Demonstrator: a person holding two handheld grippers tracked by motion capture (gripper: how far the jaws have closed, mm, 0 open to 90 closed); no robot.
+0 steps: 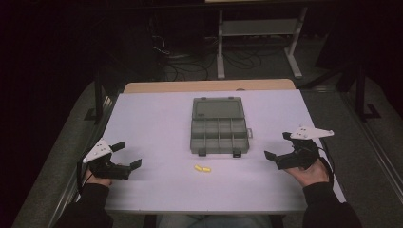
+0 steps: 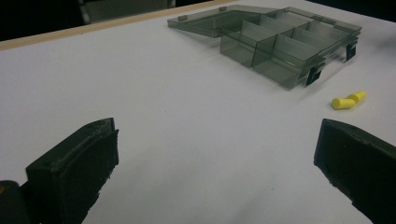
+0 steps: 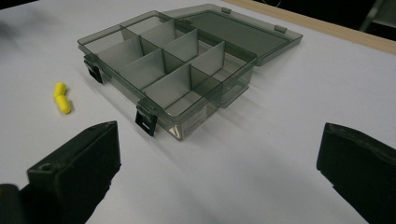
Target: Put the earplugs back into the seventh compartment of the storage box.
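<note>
While open, compartment box (image 1: 219,132) empty

Dark room; white table (image 1: 157,118) with wooden far edge; metal shelf frame (image 1: 259,28), cables (image 1: 185,66) on grey floor (image 1: 370,156).

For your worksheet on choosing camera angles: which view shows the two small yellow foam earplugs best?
The left gripper view: the two small yellow foam earplugs lie nearest and largest there, touching end to end. The right gripper view shows the earplugs smaller, at its left edge. The high view shows the earplugs as tiny specks before the grey plastic compartment box.
</note>
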